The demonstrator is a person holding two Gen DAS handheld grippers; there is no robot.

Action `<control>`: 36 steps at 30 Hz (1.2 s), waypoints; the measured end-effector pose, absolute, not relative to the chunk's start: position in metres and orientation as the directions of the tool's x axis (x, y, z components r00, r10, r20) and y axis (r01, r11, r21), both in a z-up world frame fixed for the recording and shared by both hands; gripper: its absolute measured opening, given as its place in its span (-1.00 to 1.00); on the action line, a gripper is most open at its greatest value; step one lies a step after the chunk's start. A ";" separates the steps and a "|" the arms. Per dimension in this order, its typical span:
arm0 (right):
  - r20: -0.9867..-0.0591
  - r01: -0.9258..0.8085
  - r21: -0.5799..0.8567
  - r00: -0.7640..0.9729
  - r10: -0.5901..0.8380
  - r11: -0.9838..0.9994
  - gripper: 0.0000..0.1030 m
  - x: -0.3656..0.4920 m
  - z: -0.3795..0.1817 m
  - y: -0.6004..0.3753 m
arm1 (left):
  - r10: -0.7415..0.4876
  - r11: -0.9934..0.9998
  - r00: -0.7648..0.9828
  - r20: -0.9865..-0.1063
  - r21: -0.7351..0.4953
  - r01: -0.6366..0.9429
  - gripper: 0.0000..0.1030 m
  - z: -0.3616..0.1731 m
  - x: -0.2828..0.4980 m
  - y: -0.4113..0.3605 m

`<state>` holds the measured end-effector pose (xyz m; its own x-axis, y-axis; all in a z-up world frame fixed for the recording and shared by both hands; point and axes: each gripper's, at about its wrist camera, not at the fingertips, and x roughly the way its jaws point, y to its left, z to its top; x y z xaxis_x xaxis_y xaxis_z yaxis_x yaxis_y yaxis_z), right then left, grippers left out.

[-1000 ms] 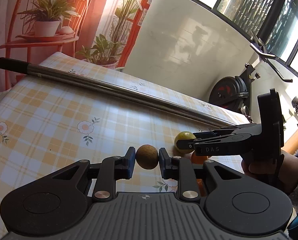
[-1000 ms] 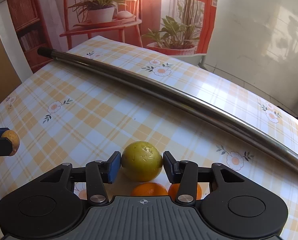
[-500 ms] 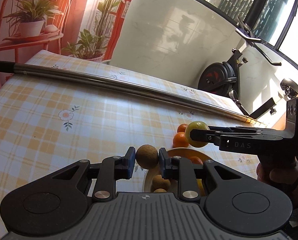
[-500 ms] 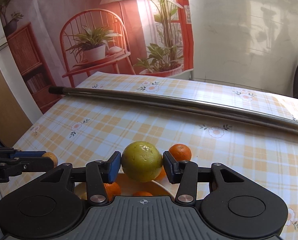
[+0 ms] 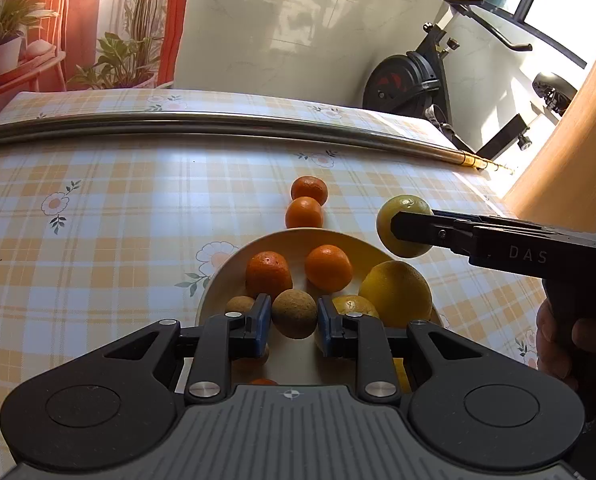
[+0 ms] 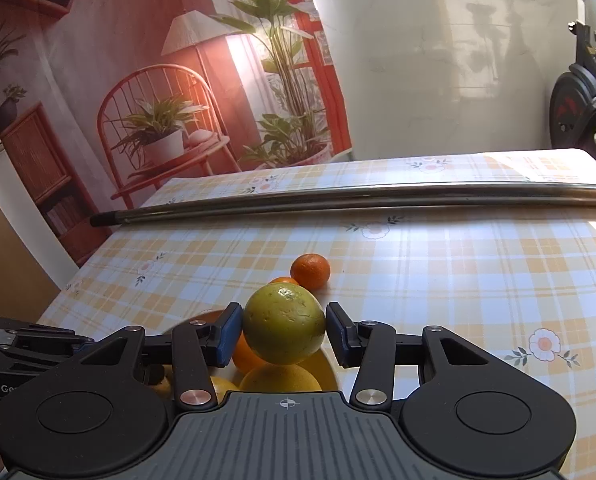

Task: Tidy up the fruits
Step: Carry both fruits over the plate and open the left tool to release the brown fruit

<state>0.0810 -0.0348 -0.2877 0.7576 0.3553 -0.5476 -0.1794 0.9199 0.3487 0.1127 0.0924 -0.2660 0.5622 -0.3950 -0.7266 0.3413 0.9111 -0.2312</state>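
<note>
we hold a small brown fruit [image 5: 294, 313] in the left gripper [image 5: 294, 320], pads clenched on its two sides, and it hangs just over the near part of the cream bowl [image 5: 218, 286], which we judge to be the collecting place, since it already holds two oranges [image 5: 268, 272], a big yellow citrus [image 5: 395, 294], another brown fruit [image 5: 240, 304] and more half hidden under the tool. the right gripper [image 6: 284, 334] grasps a yellow-green fruit [image 6: 284, 330] by its widest girth; in the left view that fruit sits at about 2 o'clock from the bowl's centre, near or over the far right rim and raised above it. both tools point forward, roughly level, tilted slightly down toward the bowl, the right one entering from 3 o'clock with a hand [image 5: 557, 344] on its grip. two tangerines [image 5: 309, 190] lie on the checked tablecloth [image 5: 118, 220] at 12 o'clock, just beyond the rim, not yet gathered. a metal pole [image 5: 218, 126] lies across the far side, well apart from the fruit.
</note>
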 end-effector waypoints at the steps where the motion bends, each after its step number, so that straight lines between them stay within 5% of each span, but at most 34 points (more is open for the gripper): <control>1: -0.544 -0.180 0.351 0.760 0.356 0.919 -0.18 0.080 -0.288 -0.036 | -0.395 0.911 0.558 -0.730 -0.232 0.341 -0.48 -0.267 0.114 0.091; 23: -0.534 -0.131 0.407 0.769 0.351 0.904 -0.18 0.073 -0.298 -0.056 | -0.336 0.919 0.540 -0.772 -0.142 0.369 -0.48 -0.271 0.165 0.052; 36: -0.544 -0.158 0.385 0.757 0.362 0.909 -0.18 0.071 -0.291 -0.045 | -0.378 0.921 0.576 -0.725 -0.230 0.316 -0.46 -0.252 0.161 0.079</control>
